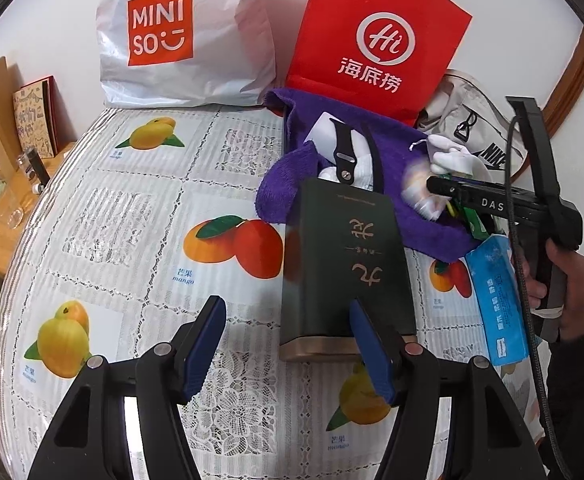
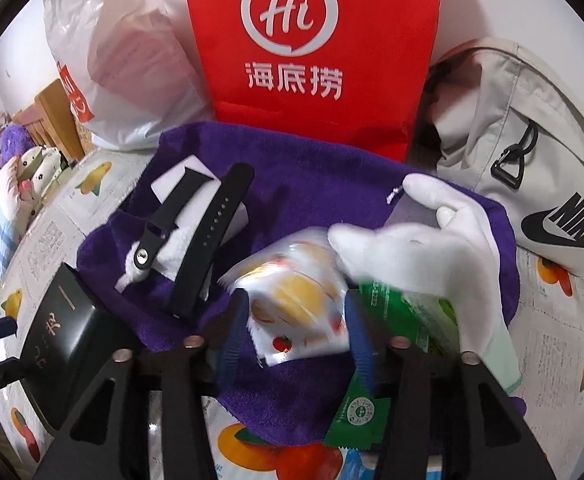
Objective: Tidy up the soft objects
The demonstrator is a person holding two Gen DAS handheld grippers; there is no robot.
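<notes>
Jaws apart — "MINISO" bag [image 1: 183, 36]

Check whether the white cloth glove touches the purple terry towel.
Touching: the right wrist view shows the white cloth glove lying directly on the purple terry towel.

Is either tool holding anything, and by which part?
Left tool: nothing, jaws open. Right tool: a blurred snack packet has its lower half between the fingers; whether they grip it cannot be told.
</notes>
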